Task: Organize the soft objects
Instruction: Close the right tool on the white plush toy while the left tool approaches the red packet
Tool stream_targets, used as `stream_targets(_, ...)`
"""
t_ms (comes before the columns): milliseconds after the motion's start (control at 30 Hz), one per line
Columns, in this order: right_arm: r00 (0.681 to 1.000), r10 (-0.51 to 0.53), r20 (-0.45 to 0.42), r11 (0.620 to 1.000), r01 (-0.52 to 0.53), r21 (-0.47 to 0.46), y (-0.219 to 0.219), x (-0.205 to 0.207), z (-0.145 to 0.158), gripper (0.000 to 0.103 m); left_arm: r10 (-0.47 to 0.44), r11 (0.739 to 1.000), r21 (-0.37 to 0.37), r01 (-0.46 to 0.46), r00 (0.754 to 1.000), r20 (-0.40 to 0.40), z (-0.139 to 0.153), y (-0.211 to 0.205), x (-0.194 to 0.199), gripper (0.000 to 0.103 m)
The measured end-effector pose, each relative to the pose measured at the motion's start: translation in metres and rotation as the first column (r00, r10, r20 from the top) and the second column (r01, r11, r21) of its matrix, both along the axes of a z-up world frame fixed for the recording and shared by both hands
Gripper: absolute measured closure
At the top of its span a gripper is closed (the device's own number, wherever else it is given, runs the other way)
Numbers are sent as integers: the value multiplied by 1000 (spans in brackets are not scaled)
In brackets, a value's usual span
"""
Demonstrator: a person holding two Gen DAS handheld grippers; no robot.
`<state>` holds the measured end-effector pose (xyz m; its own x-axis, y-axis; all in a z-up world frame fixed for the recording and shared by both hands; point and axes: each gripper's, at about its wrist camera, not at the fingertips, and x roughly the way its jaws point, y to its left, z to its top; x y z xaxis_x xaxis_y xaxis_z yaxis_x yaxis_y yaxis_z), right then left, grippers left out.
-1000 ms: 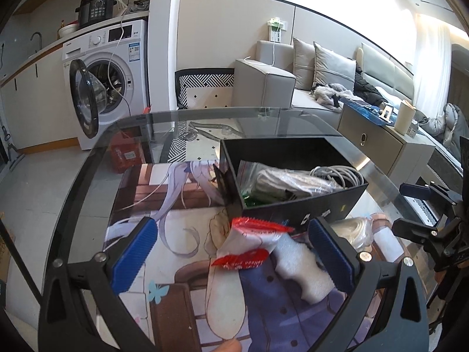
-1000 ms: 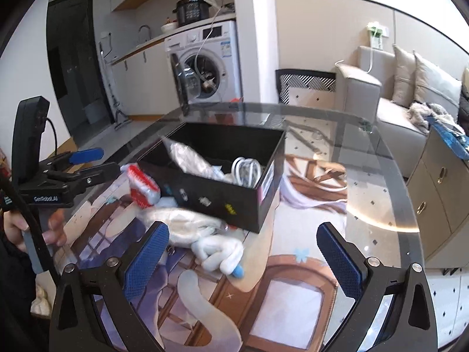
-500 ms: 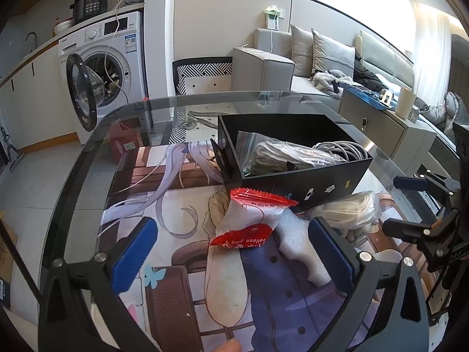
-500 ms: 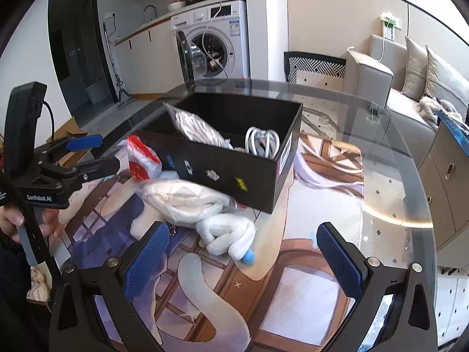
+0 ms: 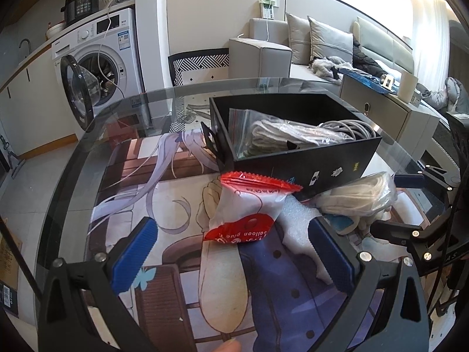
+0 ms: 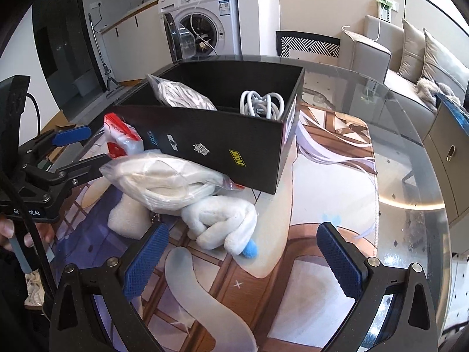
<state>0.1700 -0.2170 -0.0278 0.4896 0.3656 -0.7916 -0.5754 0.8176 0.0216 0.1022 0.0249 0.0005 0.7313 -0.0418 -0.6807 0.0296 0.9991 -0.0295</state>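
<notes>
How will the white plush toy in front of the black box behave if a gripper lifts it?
The white plush toy looks knotted and limp, so it would probably sag and compress between the pads. It seems light. The clear bag lies partly over it and may drag along.

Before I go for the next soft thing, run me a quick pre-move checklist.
1. Left gripper open: ok, nothing between the pads.
2. Right gripper open: ok, empty.
3. Red and white packet in line with the left gripper: ok, lying on the table just ahead of it.
4. White plush toy reachable for the right gripper: ok, just ahead of it, but the bagged white cloth lies partly over it.
5. Room in the black box: ok, space remains beside a bagged item and a coiled white cable.
6. Grippers apart from each other: ok.
</notes>
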Motion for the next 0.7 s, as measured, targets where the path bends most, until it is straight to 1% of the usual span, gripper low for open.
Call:
stream_targets(267, 1000, -28, -14, 998, 27, -56, 12, 6, -13, 1, 2, 1000, -2, -2, 1000, -16, -6, 2, 1, 0)
stream_targets(367, 999, -39, -6, 996, 38, -77, 15, 6, -16, 1, 3, 1000, -4, -3, 1000, -20, -7, 2, 1, 0)
stream_targets(633, 999, -32, 1, 997, 32, -74, 21, 4, -16, 1, 0, 1000, -8, 0, 1000, -27, -8, 2, 2, 0)
stream_targets(700, 1000, -26, 10, 997, 27, -73, 21, 3, -15, 3, 2, 1000, -11, -2, 1000, -31, -8, 2, 3, 0)
